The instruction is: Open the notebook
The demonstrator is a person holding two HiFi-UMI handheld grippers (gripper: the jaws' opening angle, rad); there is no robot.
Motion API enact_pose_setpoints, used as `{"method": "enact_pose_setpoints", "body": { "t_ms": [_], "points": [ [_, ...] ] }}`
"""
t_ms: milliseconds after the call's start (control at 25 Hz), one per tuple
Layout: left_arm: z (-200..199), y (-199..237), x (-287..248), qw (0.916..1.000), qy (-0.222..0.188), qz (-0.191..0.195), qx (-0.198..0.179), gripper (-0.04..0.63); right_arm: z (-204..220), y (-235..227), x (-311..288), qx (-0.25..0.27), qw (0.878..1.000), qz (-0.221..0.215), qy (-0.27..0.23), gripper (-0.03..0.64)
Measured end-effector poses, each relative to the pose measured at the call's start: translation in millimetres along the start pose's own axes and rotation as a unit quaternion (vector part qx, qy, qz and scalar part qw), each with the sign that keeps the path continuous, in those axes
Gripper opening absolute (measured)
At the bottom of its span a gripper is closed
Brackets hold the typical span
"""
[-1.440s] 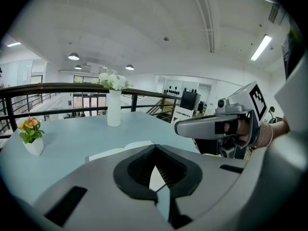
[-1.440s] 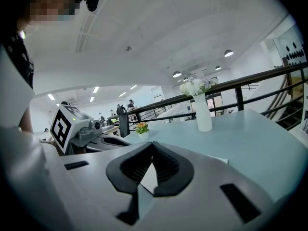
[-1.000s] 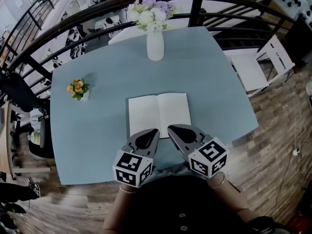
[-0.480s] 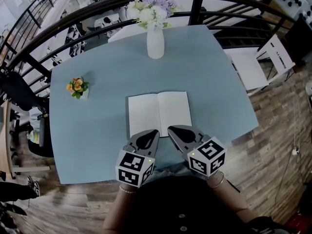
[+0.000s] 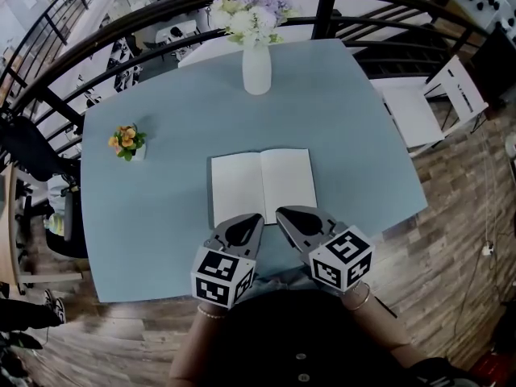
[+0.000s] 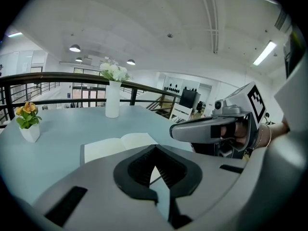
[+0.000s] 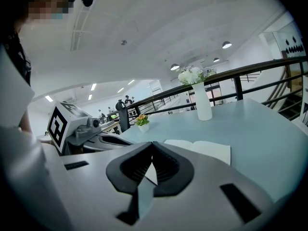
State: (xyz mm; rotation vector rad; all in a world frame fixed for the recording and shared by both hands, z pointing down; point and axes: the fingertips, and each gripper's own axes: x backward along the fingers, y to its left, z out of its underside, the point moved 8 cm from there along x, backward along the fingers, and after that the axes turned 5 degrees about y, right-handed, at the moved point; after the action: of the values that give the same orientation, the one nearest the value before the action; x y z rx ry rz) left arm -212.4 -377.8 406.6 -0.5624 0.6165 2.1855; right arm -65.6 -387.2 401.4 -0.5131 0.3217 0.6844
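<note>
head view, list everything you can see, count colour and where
notebook: one, white pages, lying open, near side of the table
table: one, pale blue, centre
vase: one, white, holding pale flowers, far side of the table
small flower pot: one, white with orange flowers, left side of the table
chair: one, white, right of the table
railing: one, black, curving behind the table
left gripper: one, grey, shut and empty, at the notebook's near edge
right gripper: one, grey, shut and empty, beside the left one
</note>
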Motion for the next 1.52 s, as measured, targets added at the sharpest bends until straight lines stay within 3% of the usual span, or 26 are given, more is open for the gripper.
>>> {"method": "enact_pose_setpoints", "body": {
  "t_ms": [1520],
  "points": [
    [5.3, 6.8, -5.4, 0.9999, 0.004, 0.003, 0.01, 0.015, 3.1, -2.1, -4.7, 0.002, 1.0, -0.01, 0.006, 0.006]
  ]
}}
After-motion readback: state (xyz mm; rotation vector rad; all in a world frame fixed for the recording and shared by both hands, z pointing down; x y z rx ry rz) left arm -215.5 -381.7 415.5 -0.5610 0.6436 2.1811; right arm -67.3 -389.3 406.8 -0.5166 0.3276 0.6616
